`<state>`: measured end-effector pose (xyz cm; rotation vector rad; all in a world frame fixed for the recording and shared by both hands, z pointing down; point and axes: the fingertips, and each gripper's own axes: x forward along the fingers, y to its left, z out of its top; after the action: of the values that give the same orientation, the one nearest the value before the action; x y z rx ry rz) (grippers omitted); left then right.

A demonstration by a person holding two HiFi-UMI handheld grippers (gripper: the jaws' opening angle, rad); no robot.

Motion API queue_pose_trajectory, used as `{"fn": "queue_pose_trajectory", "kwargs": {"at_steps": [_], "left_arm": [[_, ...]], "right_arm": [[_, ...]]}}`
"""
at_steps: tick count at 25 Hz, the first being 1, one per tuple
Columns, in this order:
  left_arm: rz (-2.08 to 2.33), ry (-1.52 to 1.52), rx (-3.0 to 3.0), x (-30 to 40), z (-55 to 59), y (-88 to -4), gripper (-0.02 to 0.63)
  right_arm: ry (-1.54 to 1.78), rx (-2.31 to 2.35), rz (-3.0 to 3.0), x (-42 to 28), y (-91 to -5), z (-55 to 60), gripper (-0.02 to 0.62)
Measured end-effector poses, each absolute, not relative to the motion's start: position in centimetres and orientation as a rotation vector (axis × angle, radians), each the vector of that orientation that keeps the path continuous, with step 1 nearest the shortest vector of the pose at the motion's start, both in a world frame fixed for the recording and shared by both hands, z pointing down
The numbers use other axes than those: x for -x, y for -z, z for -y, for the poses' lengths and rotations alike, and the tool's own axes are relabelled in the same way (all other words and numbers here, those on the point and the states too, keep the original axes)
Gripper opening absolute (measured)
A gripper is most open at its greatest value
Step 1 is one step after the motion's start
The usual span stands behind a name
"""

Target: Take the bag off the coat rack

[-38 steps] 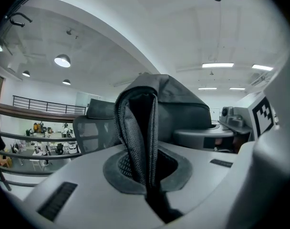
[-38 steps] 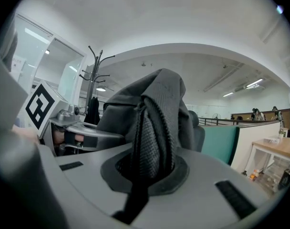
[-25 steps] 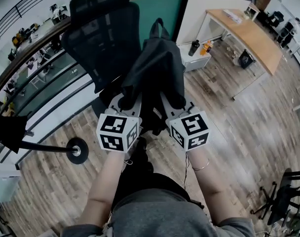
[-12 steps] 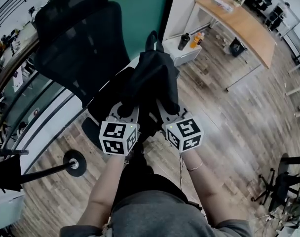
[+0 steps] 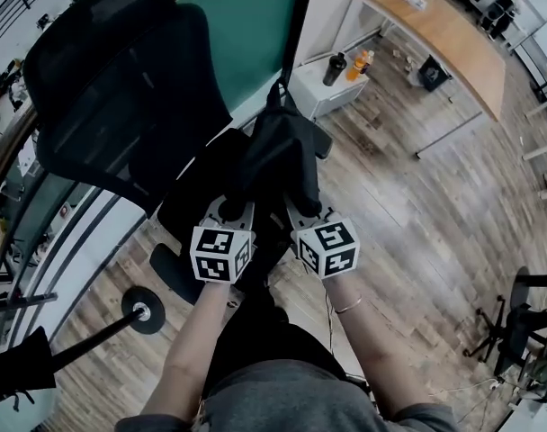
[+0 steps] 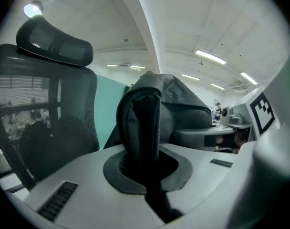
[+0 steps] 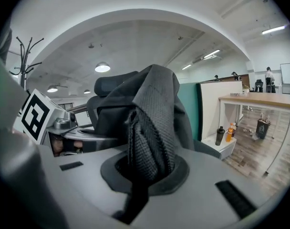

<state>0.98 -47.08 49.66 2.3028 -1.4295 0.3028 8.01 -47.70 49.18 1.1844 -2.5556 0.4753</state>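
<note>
Both grippers have come down with the bag since a second ago, closer to the office chair. My left gripper is clamped on a dark padded fold of it, my right gripper on a mesh fold. The bag hangs just in front of the chair's seat, well apart from the coat rack standing to the chair's left. Lifting it off looks done; only setting it down remains, I judge. My forearms reach forward side by side, grippers tipped slightly down.

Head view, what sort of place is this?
Most likely an open-plan office: a mesh office chair, a long wooden desk, a teal partition panel and a wood-plank floor.
</note>
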Motion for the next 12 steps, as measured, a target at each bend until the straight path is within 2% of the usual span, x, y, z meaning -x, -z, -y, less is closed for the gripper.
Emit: {"fn": "queue_pose_trajectory", "kwargs": {"at_steps": [12], "left_arm": [[1.294, -0.445, -2.286, -2.2, 51.4, -56.2, 0.032]], "right_arm": [[-0.662, -1.259, 2.406, -9.3, -55.8, 51.3, 0.012]]}}
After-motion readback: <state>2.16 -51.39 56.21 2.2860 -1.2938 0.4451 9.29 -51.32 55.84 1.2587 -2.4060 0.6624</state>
